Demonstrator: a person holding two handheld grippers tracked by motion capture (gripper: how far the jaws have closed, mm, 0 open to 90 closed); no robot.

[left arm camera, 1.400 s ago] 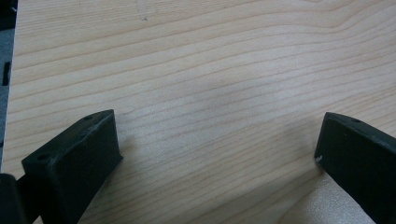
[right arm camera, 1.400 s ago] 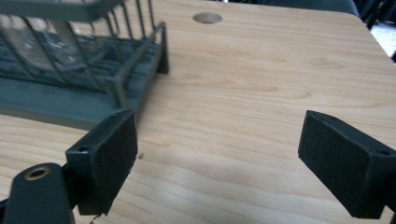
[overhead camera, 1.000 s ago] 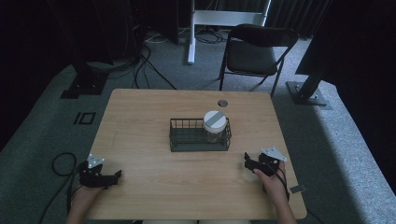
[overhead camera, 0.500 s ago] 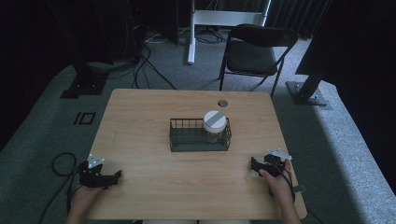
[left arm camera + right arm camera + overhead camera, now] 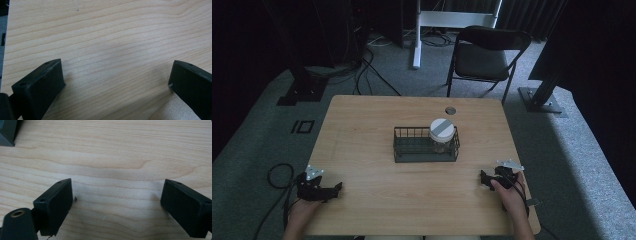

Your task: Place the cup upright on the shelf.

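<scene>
The wooden worktop (image 5: 362, 130) takes up the middle of the high view, with a dark folding chair (image 5: 487, 55) beyond its far edge in the upper part of the frame. At the centre of the worktop stands a black wire basket (image 5: 412, 147). A glass jar (image 5: 442, 136) with a white lid stands upright inside the right end of the basket; what it holds, if anything, is too small to tell. A small round fitting (image 5: 450, 110) sits in the wood above the basket, near the far edge.

The left gripper (image 5: 328, 190) rests at the lower left of the frame, in a hand (image 5: 302, 210) coming in from the bottom edge, well apart from the basket. In the left gripper view its jaws stand wide apart with bare wood between them, grasping nothing.

The right gripper (image 5: 484, 180) lies at the lower right of the frame, in the other hand (image 5: 509, 195), also well apart from the basket. The right gripper view shows its jaws spread over bare wood, released, with a dark corner at the upper left of that frame.
</scene>
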